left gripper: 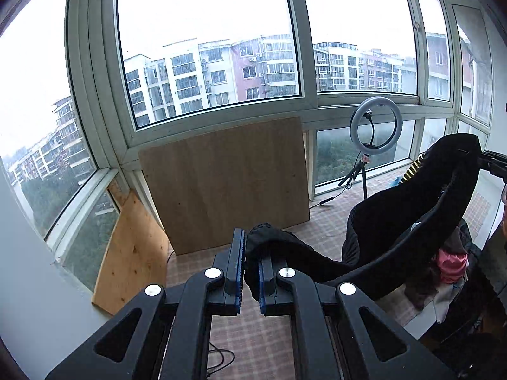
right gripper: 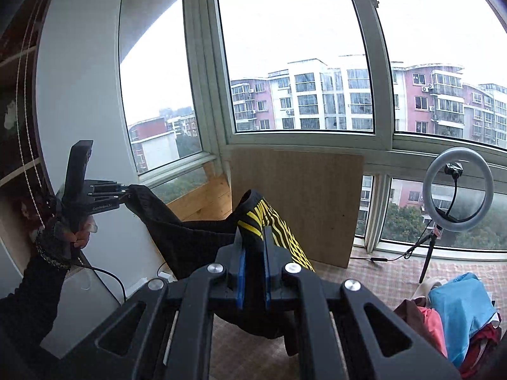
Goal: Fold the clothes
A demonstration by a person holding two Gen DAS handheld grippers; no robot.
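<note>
Two matte black grippers: the left gripper point(left gripper: 250, 253) and right gripper point(right gripper: 253, 250) each carry blue ribbed pads point(left gripper: 238, 262) on angular linkage arms pinned with round silver screws point(left gripper: 213, 273). Beside the left unit's white-lettered body point(right gripper: 101, 207), the person's left hand point(right gripper: 77, 232) shows bare skin, a beaded bracelet, a black sleeve and a black cable.
</note>
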